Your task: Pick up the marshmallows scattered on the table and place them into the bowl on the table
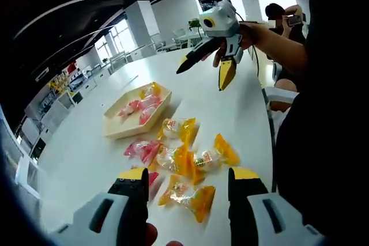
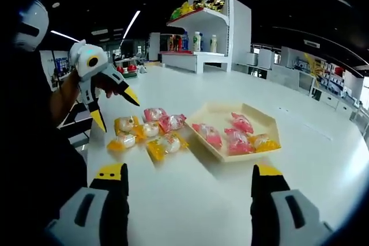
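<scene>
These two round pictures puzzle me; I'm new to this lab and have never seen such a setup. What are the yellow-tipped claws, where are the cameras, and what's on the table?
No robot here: a person holds a two-jaw gripper in each hand, with a fisheye camera riding on each. In the left gripper view the left gripper rises from the bottom, open and empty; the right gripper hangs above the table, open. The right gripper view shows the same scene from the other side. On the white table stands a shallow tan bowl holding some wrapped marshmallows, with more pink and yellow wrapped marshmallows scattered beside it. Nothing is held.
</scene>
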### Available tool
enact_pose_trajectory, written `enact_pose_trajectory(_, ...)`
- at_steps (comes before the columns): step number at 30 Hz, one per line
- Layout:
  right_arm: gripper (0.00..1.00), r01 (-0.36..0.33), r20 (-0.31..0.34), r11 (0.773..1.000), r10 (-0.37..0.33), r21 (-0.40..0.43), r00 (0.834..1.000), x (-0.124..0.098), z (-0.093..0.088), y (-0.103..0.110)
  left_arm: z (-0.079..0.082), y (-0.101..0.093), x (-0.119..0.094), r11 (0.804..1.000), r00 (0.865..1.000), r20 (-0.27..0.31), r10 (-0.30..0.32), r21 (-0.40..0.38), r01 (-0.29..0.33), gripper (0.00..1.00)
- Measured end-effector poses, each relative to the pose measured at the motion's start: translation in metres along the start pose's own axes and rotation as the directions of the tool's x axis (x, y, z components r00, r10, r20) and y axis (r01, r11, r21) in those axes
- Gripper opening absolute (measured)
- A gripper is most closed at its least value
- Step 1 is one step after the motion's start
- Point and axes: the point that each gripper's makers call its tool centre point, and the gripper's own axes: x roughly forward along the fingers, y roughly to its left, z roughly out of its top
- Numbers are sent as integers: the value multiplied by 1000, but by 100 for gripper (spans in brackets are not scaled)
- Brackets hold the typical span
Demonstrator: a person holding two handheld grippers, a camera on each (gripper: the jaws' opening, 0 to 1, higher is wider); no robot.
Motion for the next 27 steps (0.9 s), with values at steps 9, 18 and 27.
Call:
enact_pose_trajectory(9,86,6,21,1000,-7,17,1000,-3,4,-3,6,3,-3,999,998,65,5,-42,-2,57)
enact_pose_trajectory(18,84,10,14,1000,-10,17,1000,-3,2,-4,16,9,-7,995,989,141,34,-97,-21,57)
enact_pose_trajectory(27,84,16,18,1000,-16,22,1000,-4,2,-5,24,20,-13,988,968,230,101,-138,-71,57)
